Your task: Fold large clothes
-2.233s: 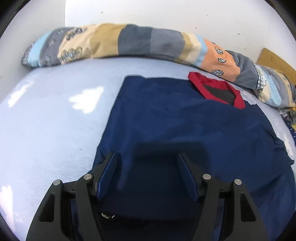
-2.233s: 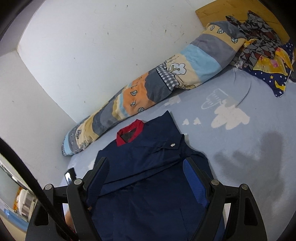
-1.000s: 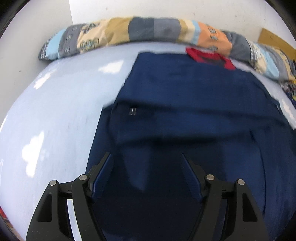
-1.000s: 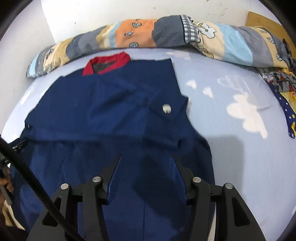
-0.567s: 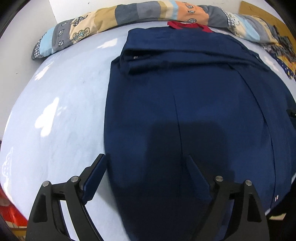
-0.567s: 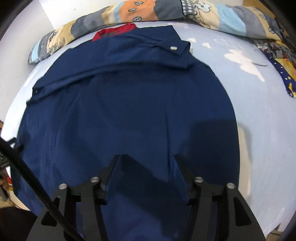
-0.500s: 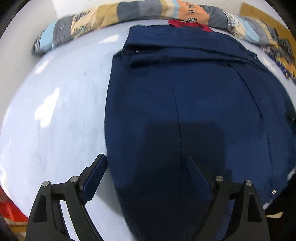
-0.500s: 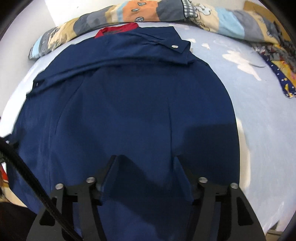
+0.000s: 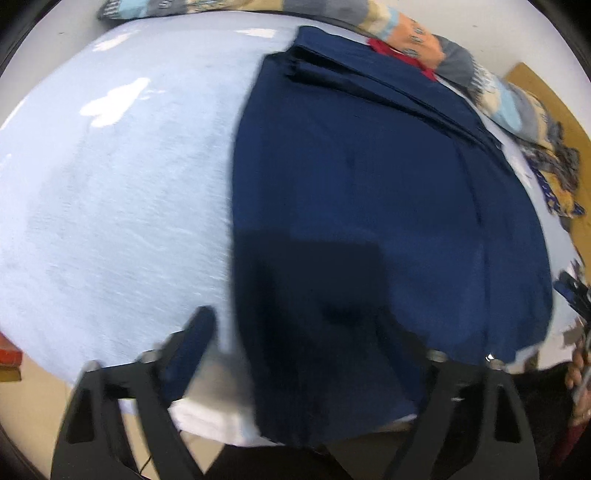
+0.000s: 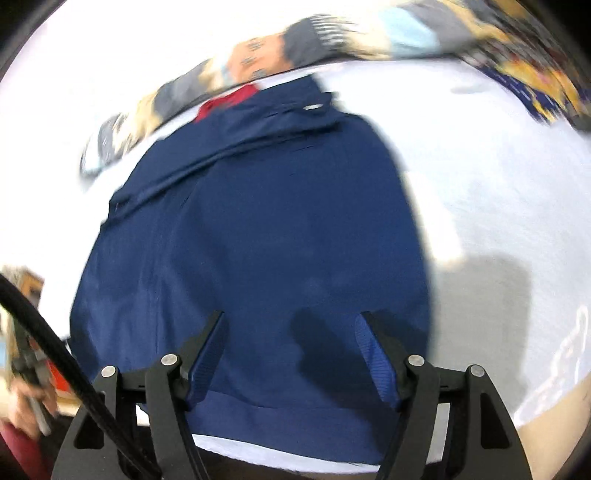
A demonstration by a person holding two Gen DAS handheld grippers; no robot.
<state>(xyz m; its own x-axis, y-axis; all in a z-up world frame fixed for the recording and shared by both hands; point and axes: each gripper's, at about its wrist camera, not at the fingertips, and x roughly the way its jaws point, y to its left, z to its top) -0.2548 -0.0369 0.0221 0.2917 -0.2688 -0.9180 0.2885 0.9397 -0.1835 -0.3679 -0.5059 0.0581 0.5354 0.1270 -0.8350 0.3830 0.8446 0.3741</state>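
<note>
- Left wrist view: left gripper point(image 9: 306, 332) has its jaws apart, nothing pinched; they have just been closing a bit, with the hem corner of the navy garment point(image 9: 369, 192) lying below and between them, not gripped.
- Garment lies flat on the pale blue bed point(image 9: 110, 192), hem at the near edge, red collar point(image 9: 391, 50) at the far end by the patchwork bolster point(image 9: 413, 33).
- Sleeves sit folded across the upper part. Frame blurred, no readable label or writing.
- Right wrist view: right gripper point(image 10: 291, 354) has its jaws spread wide, just been opening, over the garment's hem band point(image 10: 280, 417); pads not pressing cloth.
- Small silver button point(image 10: 312, 107) near the collar; bolster prints too smeared to read.
- A person's hand point(image 10: 26, 402) at the left edge holds the other handle.
</note>
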